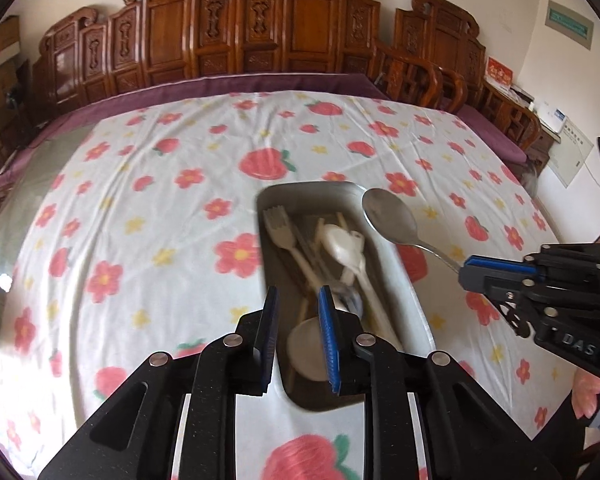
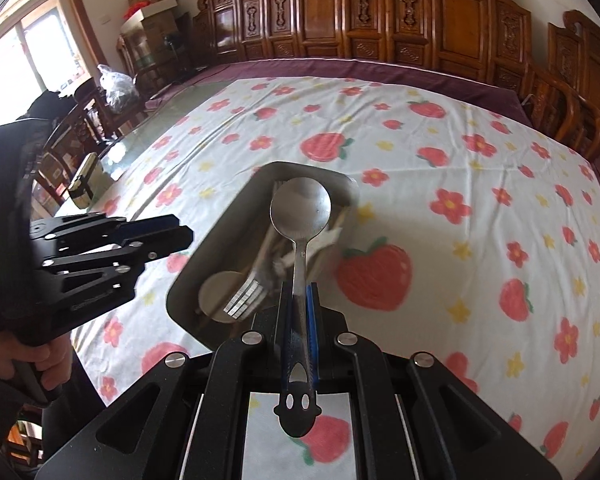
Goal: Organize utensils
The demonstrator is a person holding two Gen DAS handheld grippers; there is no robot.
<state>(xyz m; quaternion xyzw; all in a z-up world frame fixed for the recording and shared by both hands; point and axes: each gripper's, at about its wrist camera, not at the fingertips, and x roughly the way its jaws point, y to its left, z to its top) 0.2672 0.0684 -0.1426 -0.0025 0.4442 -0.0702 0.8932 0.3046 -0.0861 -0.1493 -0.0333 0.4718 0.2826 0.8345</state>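
**Holding metal spoon above tray for sorting**

Gripping the metal spoon (image 2: 300,216) by mid-handle with the right gripper (image 2: 300,308), jaws clenched flat against both sides of the handle. Bowl pointed forward and raised over the far right end of the metal tray (image 1: 404,280), clear of the tray wall. Handle end, with its smiley cut-out, projecting back past the pads: a mid-handle grip of this kind likely chosen to keep the bowl from swinging and to leave the tip free for lowering.

Left gripper (image 1: 298,332) positioned over the near end of the tray, jaws released and holding nothing. Open pose consistent with readiness to steady the tray or to pick the next item; purpose not confirmed by either view.

Tray resting lengthwise on the strawberry-print cloth (image 1: 140,200). Inside the tray: white plastic fork (image 1: 284,232) toward the far left, white spoon (image 1: 342,244) beside it at centre, chopsticks lying lengthwise beneath, a round pale item at the near end. Contents overlapping and blurred; exact count not determinable.

Stage judged as mid-transfer: spoon neither lying in the tray nor set down on the cloth. Direction of transfer not determinable.

Risk: thin polished handle may rotate between the pads if tilted.
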